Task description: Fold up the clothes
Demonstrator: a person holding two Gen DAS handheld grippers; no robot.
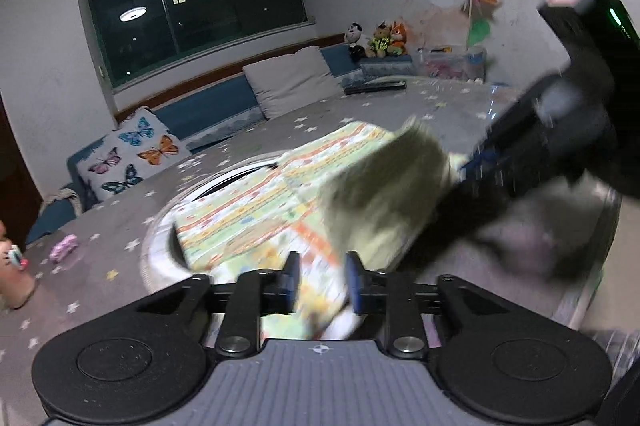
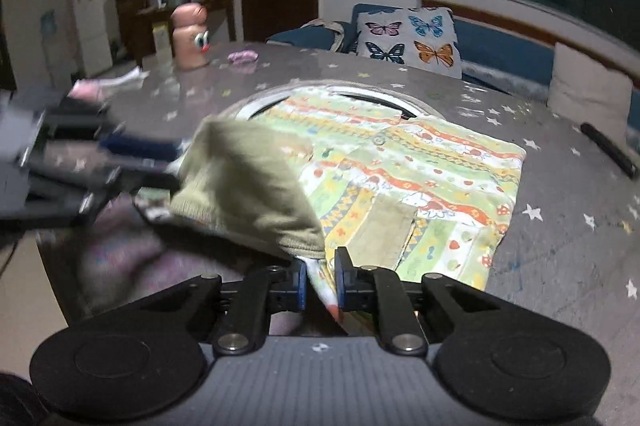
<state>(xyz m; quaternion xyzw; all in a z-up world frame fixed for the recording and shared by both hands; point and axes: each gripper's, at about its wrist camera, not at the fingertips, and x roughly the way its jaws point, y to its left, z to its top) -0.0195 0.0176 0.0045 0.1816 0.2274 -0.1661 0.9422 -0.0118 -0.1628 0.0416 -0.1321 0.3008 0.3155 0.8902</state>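
One patterned garment [image 2: 420, 162] lies on the table [image 2: 560, 246], both left tongs [image 1: 322, 280] and right tongs [image 2: 320, 278] clamped on its hem.

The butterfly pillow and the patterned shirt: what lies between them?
In the right wrist view, only star-printed grey tablecloth and the pale ring set into the table separate the butterfly pillow from the patterned shirt.
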